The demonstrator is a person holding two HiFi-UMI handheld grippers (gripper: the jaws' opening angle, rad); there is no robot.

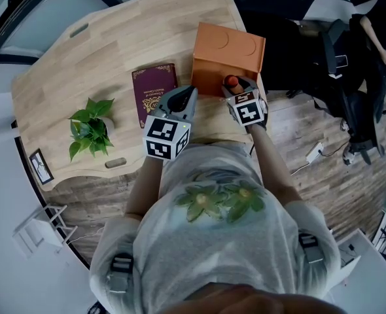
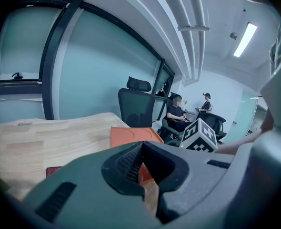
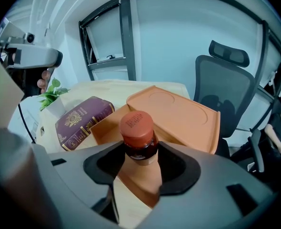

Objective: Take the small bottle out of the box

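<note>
Pale wooden tabletop point(image 1: 62, 77) spreads under my tongs, a potted plant point(image 1: 91, 126) far left, a maroon booklet point(image 1: 154, 90) beside it. My left gripper point(image 2: 141, 149) hangs near the booklet, jaws pressed together on nothing. My right gripper point(image 3: 139, 151) is clamped on the neck of the small bottle point(image 3: 135, 123). The bottle stands upright, long axis rising between the jaws, the orange box point(image 1: 229, 51) directly behind and below. Jaws hide the bottle's body, so I cannot tell whether its base is clear of the box; a straight upward lift looks right.
</note>
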